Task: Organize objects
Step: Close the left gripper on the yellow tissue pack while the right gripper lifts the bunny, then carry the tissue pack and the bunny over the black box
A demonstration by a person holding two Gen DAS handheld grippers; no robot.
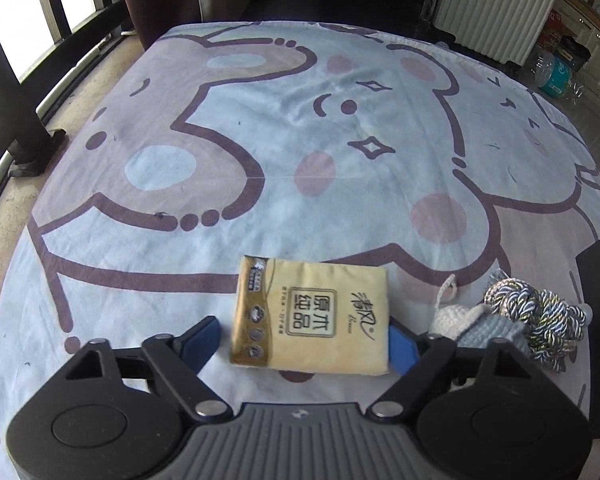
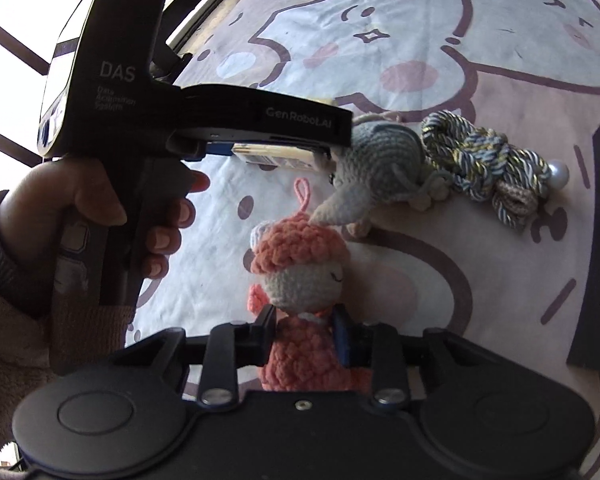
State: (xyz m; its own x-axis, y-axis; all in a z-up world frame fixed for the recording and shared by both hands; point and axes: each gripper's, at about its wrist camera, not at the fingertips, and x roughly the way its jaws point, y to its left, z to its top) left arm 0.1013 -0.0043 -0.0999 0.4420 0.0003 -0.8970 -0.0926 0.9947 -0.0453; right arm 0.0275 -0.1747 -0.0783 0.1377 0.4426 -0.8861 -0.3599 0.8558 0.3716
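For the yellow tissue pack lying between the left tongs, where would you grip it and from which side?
Grip the tissue pack across its two long side edges, coming in low from its near short end. It lies flat on the bedsheet, and the open left tongs already straddle it, one blue pad beside each edge. It looks soft, so squeeze gently.

soft printed cotton sheet on the bed, glossy plastic wrap on the tissue pack, nubbly crochet yarn on the pink doll and grey toy, shiny twisted cord, matt black plastic claw.
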